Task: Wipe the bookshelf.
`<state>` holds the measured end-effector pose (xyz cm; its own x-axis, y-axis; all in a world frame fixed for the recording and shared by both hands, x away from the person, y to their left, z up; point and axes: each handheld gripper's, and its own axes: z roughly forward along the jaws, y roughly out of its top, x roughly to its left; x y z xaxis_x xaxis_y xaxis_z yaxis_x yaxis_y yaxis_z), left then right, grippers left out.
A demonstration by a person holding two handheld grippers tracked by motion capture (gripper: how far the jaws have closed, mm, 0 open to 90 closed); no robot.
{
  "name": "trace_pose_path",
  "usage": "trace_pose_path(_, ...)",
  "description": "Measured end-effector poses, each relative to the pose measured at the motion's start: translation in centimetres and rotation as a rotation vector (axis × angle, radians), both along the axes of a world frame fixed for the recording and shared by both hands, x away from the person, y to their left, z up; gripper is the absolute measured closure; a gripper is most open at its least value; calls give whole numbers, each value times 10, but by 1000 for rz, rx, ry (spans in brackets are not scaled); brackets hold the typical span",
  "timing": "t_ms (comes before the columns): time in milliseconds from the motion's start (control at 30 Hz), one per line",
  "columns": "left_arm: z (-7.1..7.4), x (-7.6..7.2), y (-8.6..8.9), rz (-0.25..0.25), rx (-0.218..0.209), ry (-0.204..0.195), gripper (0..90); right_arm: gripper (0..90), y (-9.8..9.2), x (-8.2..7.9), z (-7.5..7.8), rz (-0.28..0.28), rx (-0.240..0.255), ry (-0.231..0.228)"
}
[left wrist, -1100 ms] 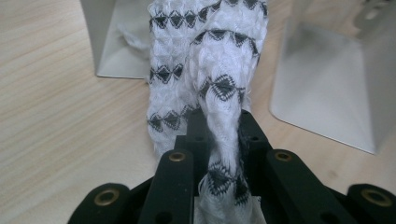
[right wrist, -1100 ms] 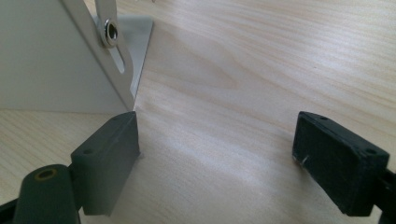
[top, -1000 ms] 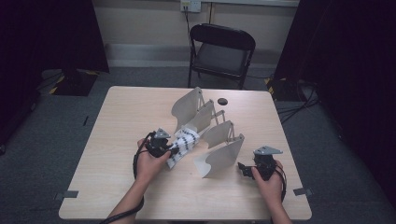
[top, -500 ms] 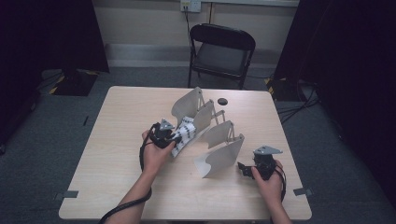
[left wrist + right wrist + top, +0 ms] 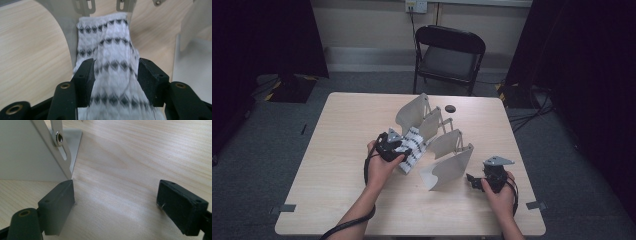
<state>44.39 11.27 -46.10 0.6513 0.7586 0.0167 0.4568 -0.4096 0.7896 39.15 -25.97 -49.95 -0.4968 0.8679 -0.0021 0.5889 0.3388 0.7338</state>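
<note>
the left gripper [image 5: 404, 150] sits over a white cloth with black diamond rows [image 5: 412, 152], which lies on the light wooden table [image 5: 337, 150] at the left side of a grey folding rack of curved panels [image 5: 447, 165]. in the left gripper view the cloth [image 5: 115, 72] runs up between the two black jaws to a curved grey panel [image 5: 67, 27] and its slotted brackets, where its far end rests against the panel's foot. the jaws have just been opening: they stand part open, one at each edge of the cloth, which lies slack between them; whether the pads [image 5: 150, 77] touch the fabric cannot be told, but they do not pinch it. the left hand [image 5: 379, 162] wraps the gripper body, with the cable looping under the wrist. the right gripper [image 5: 473, 181] is low on the table just right of the nearest rack panel [image 5: 439, 172], held in the right hand [image 5: 497, 192]. in the right gripper view its jaws stand wide with bare table [image 5: 120, 170] between them, and one jaw is just beside the bottom corner of a grey panel [image 5: 25, 152] with a slotted bracket and a screw [image 5: 59, 137]. a small dark round object [image 5: 450, 108] lies on the table beyond the rack, well apart from both grippers, and a black folding chair [image 5: 449, 55] stands behind the table's far edge.
</note>
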Motion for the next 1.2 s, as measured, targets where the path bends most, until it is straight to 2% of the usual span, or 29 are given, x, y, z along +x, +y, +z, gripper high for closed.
trace_pose_path(133,-5,-12,4,-26,-6,23,483,142,0,0,0,0,0,1)
trace_pose_path(200,-10,-16,3,-34,-8,21,486,142,0,0,0,0,0,1)
trace_pose_path(267,-16,-15,2,-35,10,38,506,142,0,0,0,-1,0,1)
trace_pose_path(433,-27,-6,-3,-10,52,42,593,142,0,0,0,-2,2,2)
trace_pose_path(600,-22,8,-11,-11,67,22,695,142,0,0,0,0,0,0)
trace_pose_path(767,-22,21,-21,-11,60,32,692,142,0,0,0,0,0,0)
trace_pose_path(833,-22,24,-23,-17,81,22,683,142,0,0,0,-1,0,1)
trace_pose_path(867,-23,24,-25,-7,69,27,681,142,0,0,0,-1,0,0)
trace_pose_path(933,-23,24,-24,-9,82,27,689,142,0,0,0,-1,1,2)
trace_pose_path(1000,-24,22,-21,-5,64,42,703,142,0,0,0,-1,1,2)
trace_pose_path(1200,-25,12,-6,8,48,66,735,142,0,0,0,-1,1,2)
